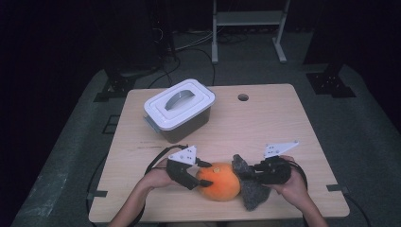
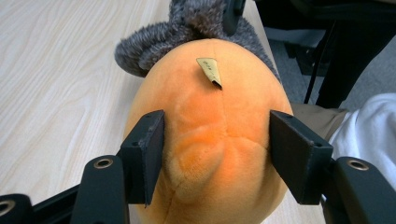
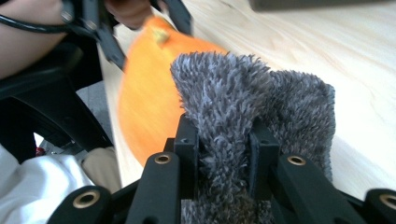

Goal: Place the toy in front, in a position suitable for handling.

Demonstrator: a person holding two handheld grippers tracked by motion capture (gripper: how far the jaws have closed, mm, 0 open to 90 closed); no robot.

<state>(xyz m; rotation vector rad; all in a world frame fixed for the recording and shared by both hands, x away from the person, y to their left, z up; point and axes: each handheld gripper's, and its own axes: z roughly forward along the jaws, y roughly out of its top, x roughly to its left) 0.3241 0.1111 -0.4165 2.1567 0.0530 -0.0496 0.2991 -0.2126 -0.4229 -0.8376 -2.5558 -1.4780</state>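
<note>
We see an orange plush toy (image 1: 218, 181) lying near the front edge of the tabletop (image 1: 265, 123), with a grey fuzzy cloth (image 1: 249, 187) touching its right side. Our left claw (image 2: 217, 154) straddles the plush, its jaws partly apart and both pads pressing into the soft orange sides; a small tan tag (image 2: 209, 70) sticks up beyond them. Our right claw (image 3: 223, 156) is pinched nearly closed on a bunched fold of the grey cloth. Farther back on the tabletop stands a lidded white container (image 1: 178, 109), well apart from both hands.
</note>
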